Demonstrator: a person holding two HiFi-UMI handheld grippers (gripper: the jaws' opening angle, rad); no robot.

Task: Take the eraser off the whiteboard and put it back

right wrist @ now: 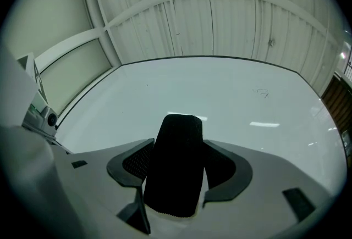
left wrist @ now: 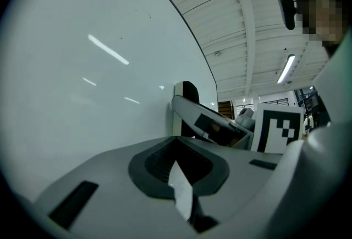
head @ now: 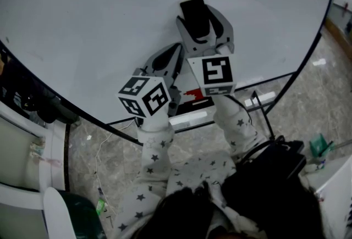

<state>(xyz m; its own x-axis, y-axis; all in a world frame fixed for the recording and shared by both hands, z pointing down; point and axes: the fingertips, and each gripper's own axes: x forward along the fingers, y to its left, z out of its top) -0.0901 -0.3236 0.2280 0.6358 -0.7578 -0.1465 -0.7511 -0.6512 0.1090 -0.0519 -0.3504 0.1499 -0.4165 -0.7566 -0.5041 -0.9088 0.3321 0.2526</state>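
A black eraser (head: 193, 11) is clamped upright between the pads of my right gripper (head: 201, 19), which is shut on it. The eraser's top end is right at the white whiteboard (head: 110, 18); whether it touches the board I cannot tell. In the right gripper view the eraser (right wrist: 177, 144) fills the gap of the right gripper (right wrist: 179, 167) with the whiteboard (right wrist: 242, 100) behind it. My left gripper (head: 175, 52) hangs just below and left, jaws together and empty. The left gripper view shows the left gripper (left wrist: 179, 169) shut, and the eraser (left wrist: 188, 94) beside the board.
The board's lower ledge holds a red-and-black object (head: 193, 98) and white bars (head: 189, 118). Below lie a marble floor (head: 308, 106), cables and a black bag (head: 275, 164). A white chair or cabinet (head: 22, 150) stands at the left. Star-patterned sleeves (head: 157, 150) carry both grippers.
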